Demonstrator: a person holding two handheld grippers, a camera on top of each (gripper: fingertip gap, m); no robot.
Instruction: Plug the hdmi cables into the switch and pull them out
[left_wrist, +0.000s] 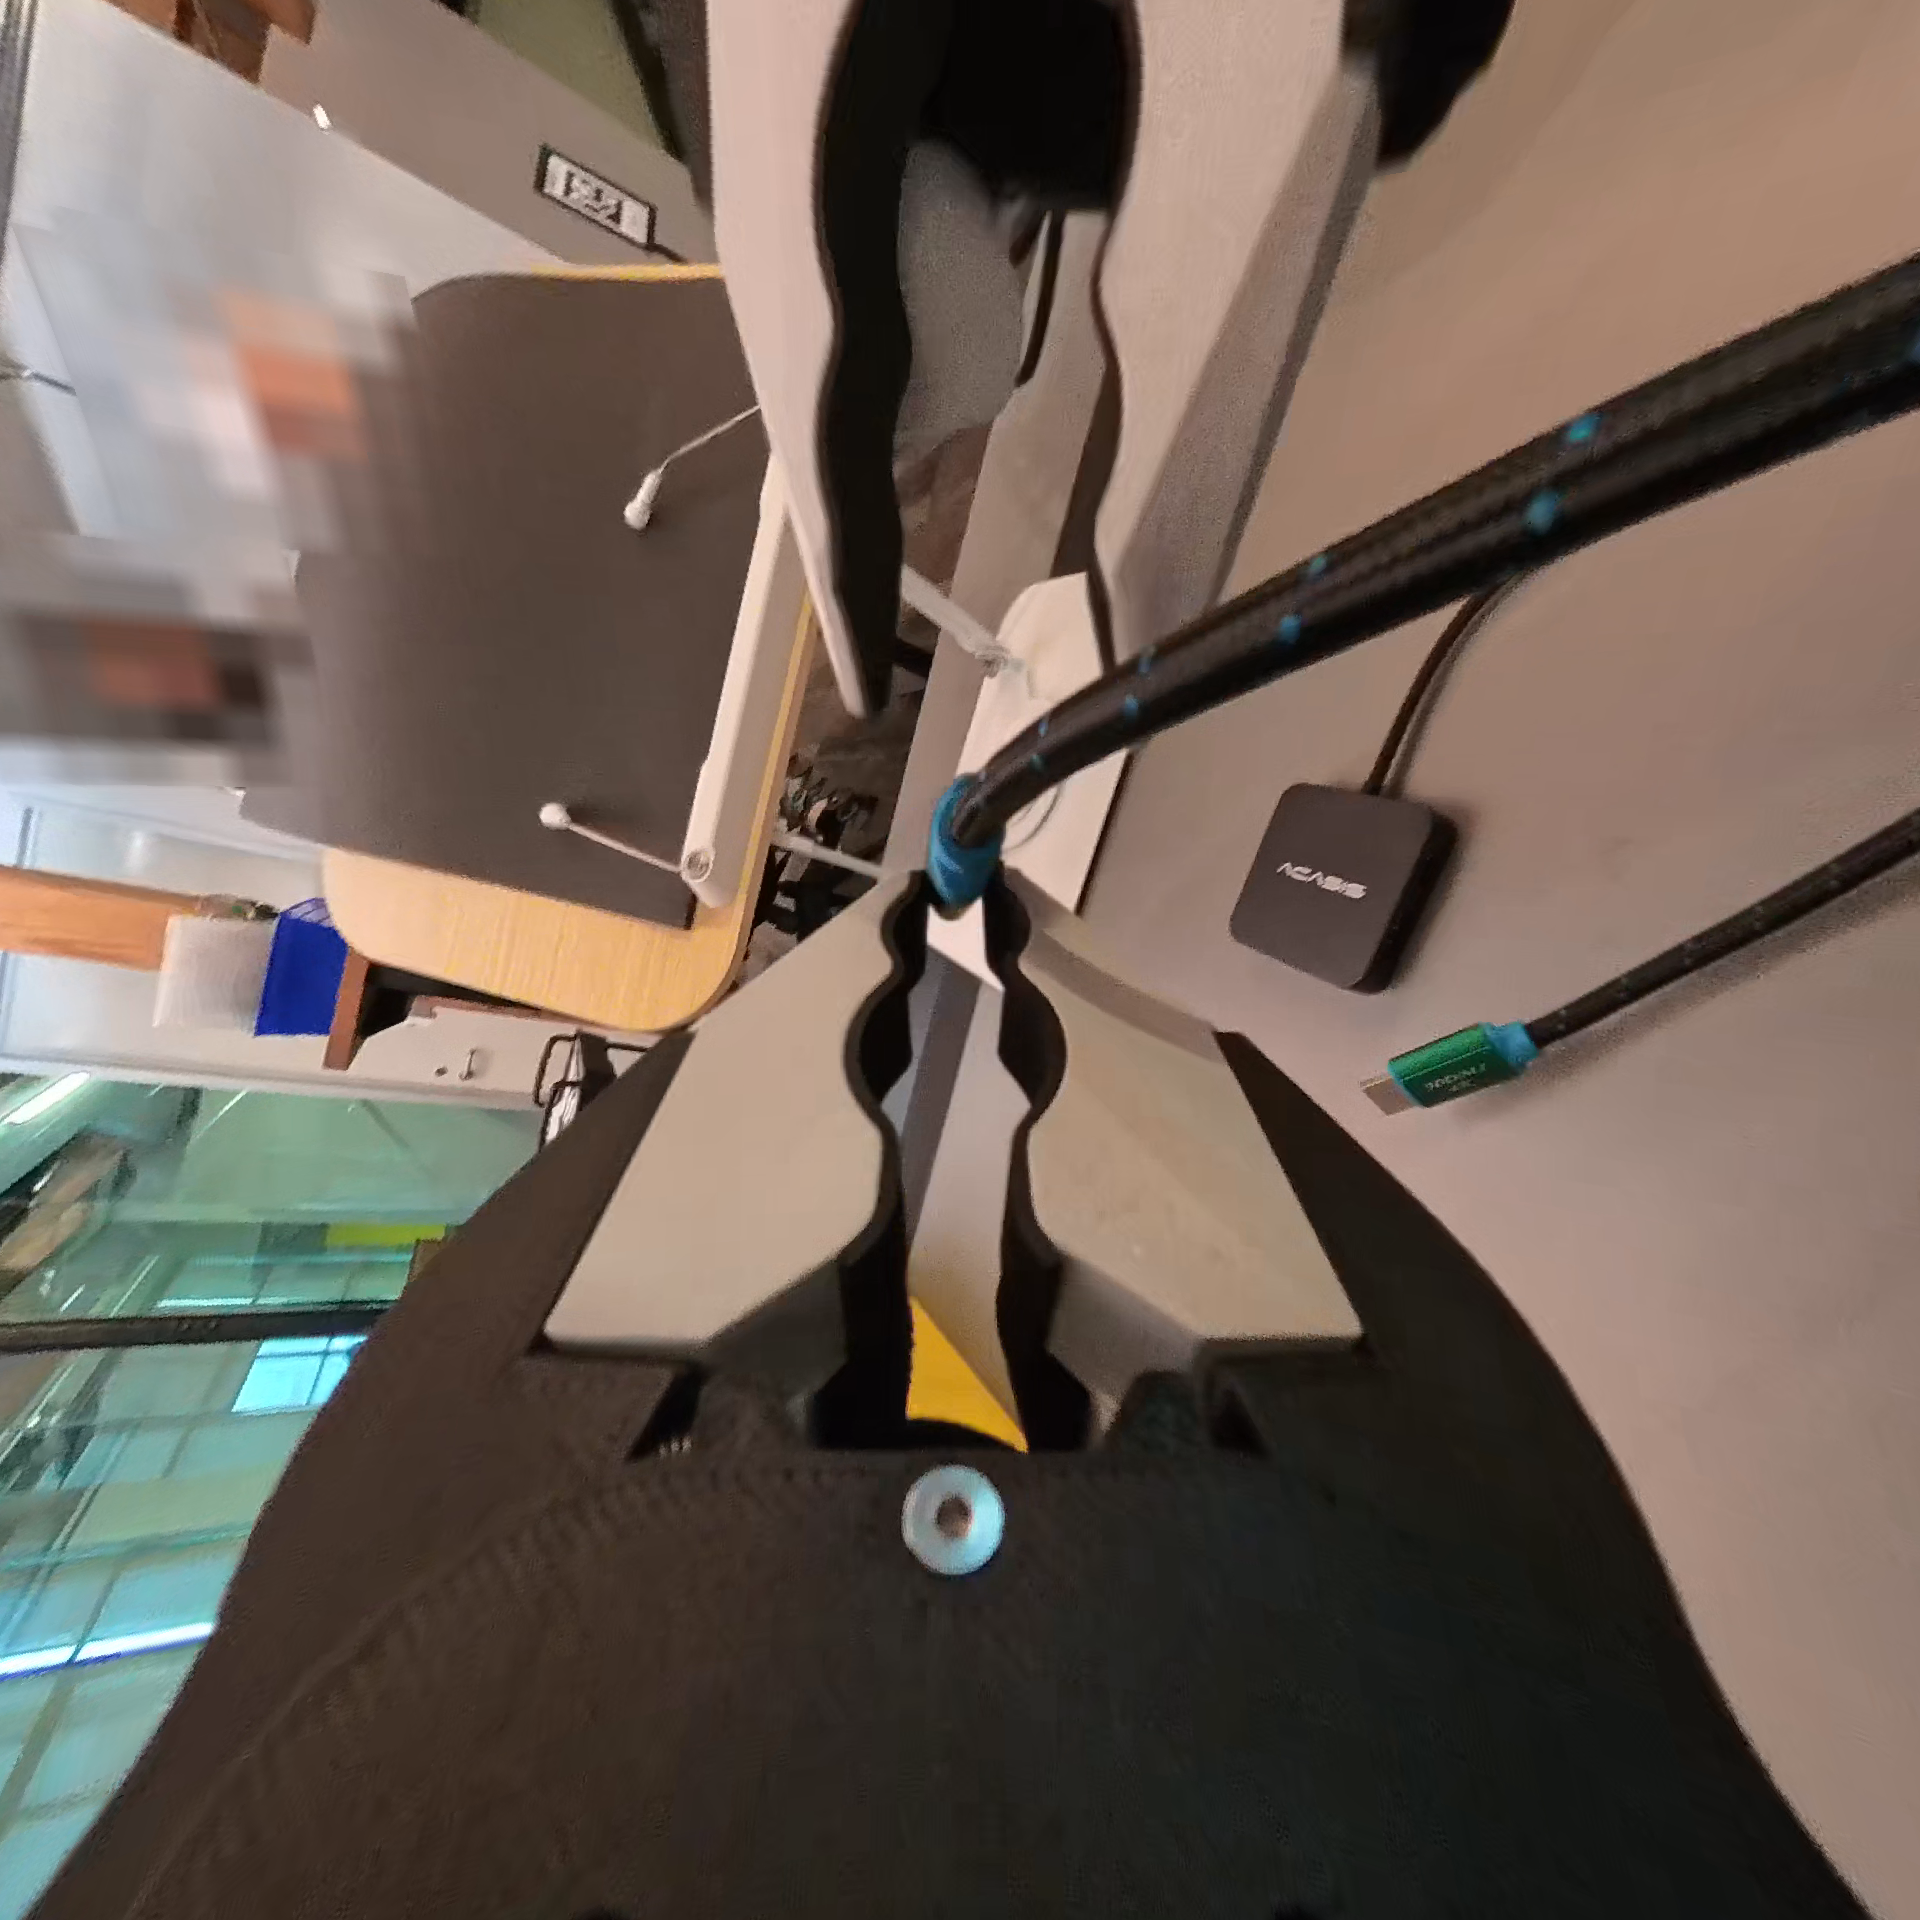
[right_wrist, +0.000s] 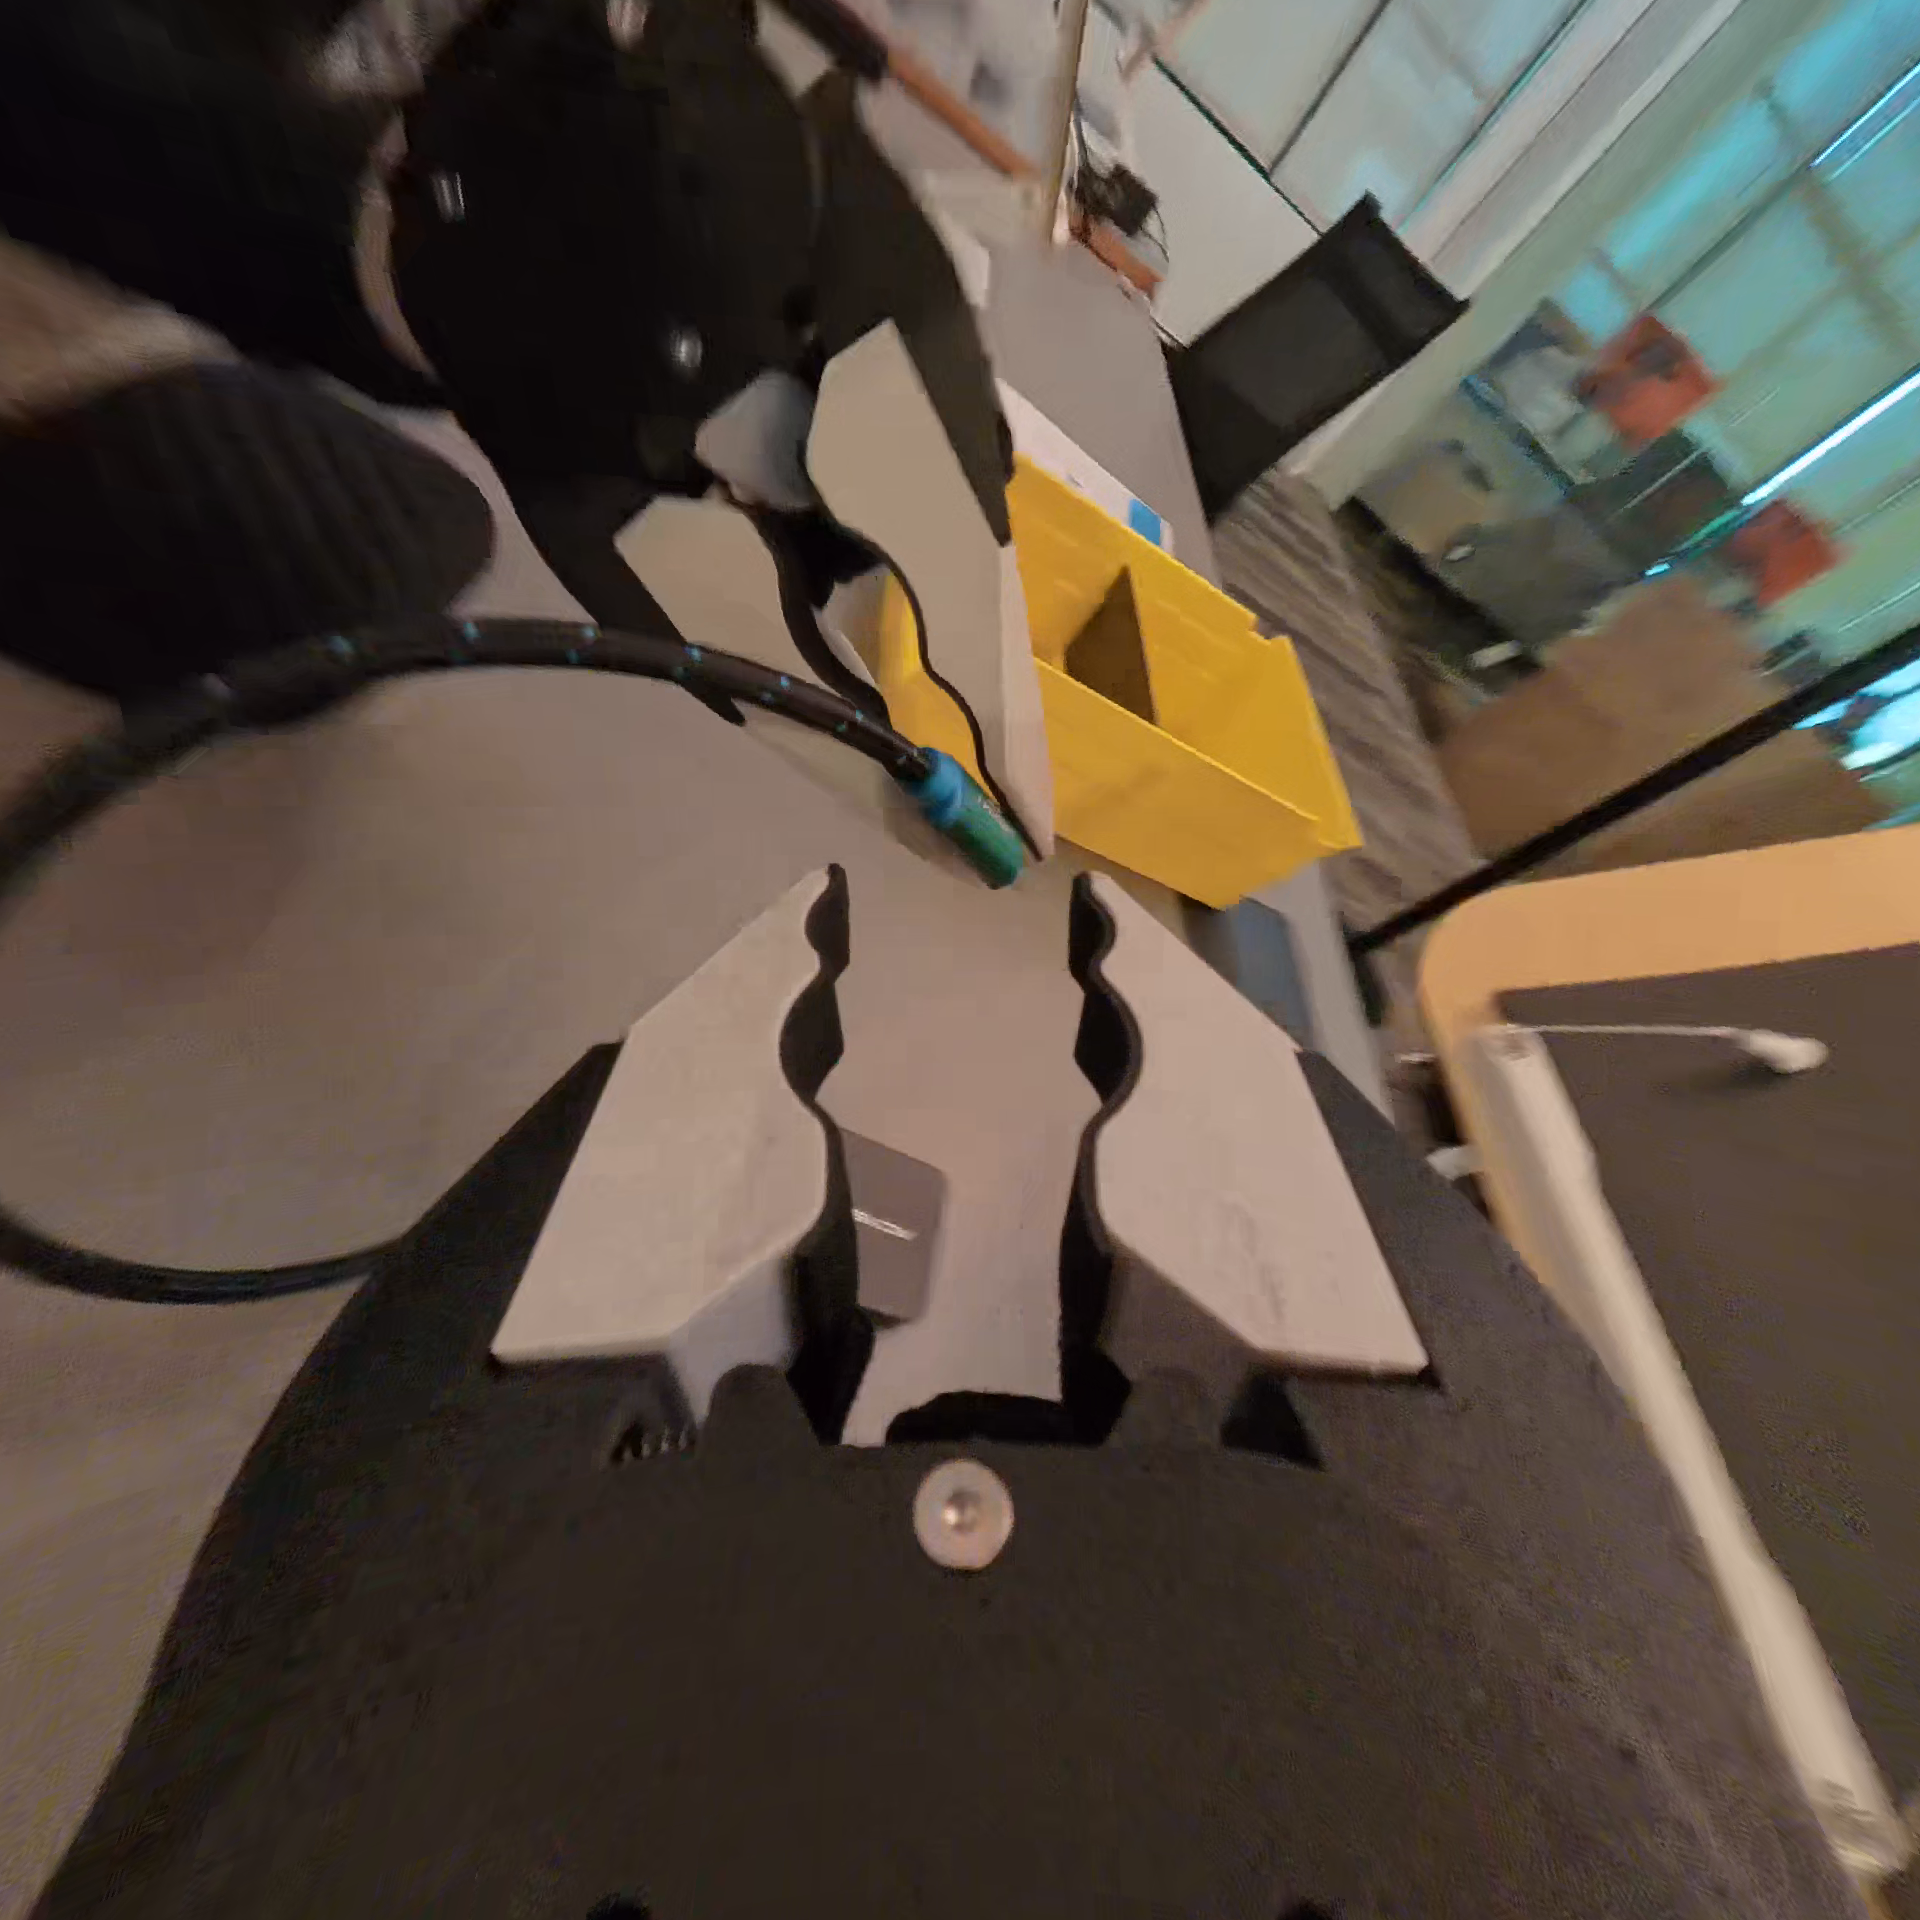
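The left gripper (left_wrist: 961, 899) pinches the blue-collared plug of a braided HDMI cable (left_wrist: 1455, 530) at its fingertips. On the grey surface (left_wrist: 1558, 1351) lie the black switch (left_wrist: 1340, 888) and, just beside it, a second cable's green plug (left_wrist: 1455, 1070), unplugged.

Braided black cable (left_wrist: 1455, 540), glossy green metallic plug (left_wrist: 1455, 1070), matt black switch (left_wrist: 1340, 888), matt grey table (left_wrist: 1610, 1351).

Light: even indoor, soft shadows | Glare: teal windows (right_wrist: 1714, 208) bright | Blur: right view smeared | Distortion: wide-angle bending at edges

Both grippers have black printed bodies, a silver screw (left_wrist: 953, 1521) and pale grey fingers (right_wrist: 698, 1122) with wavy black pads.
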